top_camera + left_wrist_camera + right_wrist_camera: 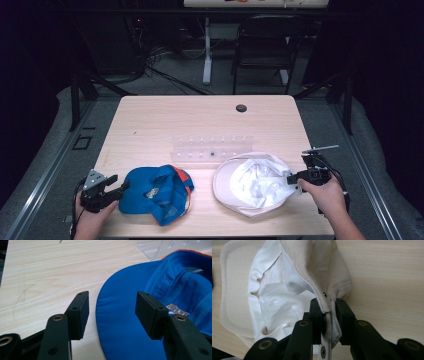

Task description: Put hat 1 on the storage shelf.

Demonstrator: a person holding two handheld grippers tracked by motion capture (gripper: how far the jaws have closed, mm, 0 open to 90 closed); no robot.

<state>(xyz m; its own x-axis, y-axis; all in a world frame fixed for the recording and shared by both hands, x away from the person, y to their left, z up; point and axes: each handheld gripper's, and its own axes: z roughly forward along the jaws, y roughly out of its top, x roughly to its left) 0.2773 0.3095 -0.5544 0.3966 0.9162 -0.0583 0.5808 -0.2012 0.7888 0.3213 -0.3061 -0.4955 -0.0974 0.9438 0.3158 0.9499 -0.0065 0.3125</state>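
Note:
A blue cap with an orange edge lies upside down at the table's front left. My left gripper is open at its brim; the blue brim lies between the two fingers, which do not press on it. A white cap lies upside down at the front right, its white lining showing. My right gripper is shut on the back edge of the white cap, the cloth pinched between its pads.
A clear plastic rack stands across the middle of the wooden table, just behind both caps. A dark round grommet sits near the far edge. A black chair and cables are on the floor beyond.

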